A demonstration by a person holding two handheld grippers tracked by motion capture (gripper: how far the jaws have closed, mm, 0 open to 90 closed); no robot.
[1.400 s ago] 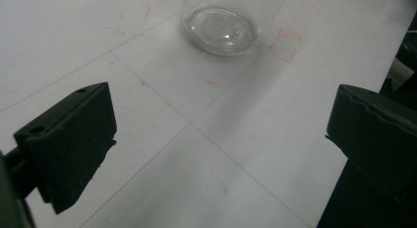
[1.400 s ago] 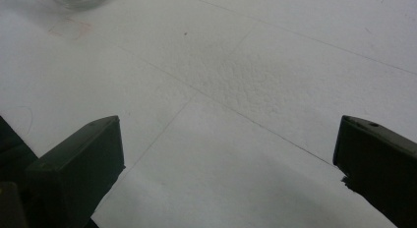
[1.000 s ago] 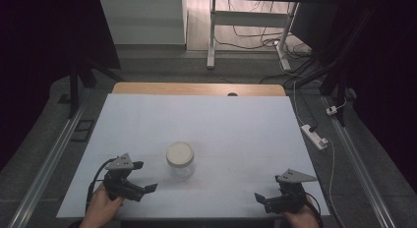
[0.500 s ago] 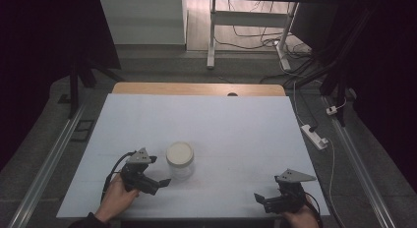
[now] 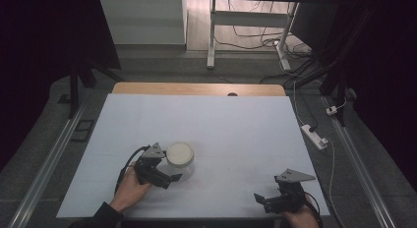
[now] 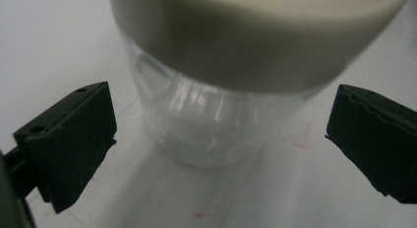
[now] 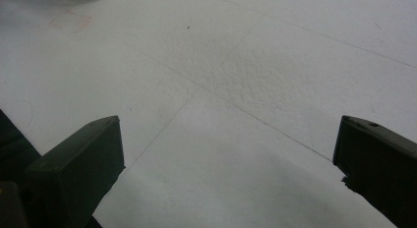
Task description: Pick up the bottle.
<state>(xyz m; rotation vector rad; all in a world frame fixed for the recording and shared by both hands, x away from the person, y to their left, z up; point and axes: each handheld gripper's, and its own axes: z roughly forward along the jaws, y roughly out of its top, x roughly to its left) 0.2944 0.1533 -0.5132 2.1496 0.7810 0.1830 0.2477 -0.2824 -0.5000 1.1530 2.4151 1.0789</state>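
A clear glass jar (image 5: 180,154) with a cream lid stands on the white table top (image 5: 236,125), left of centre near the front. My left gripper (image 5: 171,173) is right beside it, held by a hand from the lower left. In the left gripper view the jar (image 6: 231,85) looms close, and the left gripper (image 6: 221,122) is open, one jaw on each side of the glass with a gap on both sides. My right gripper (image 5: 264,199) rests near the front right edge. In its own view the right gripper (image 7: 228,139) is open over bare table.
Faint red marks (image 6: 299,138) lie on the table by the jar's base. A wooden strip (image 5: 196,88) runs along the far edge. A power strip (image 5: 314,136) and cables lie on the floor to the right, and metal rails (image 5: 46,166) flank the table.
My left gripper has moved forward and right, from the front left up to the jar, and its jaws now flank it. The right gripper and the jar have stayed put.
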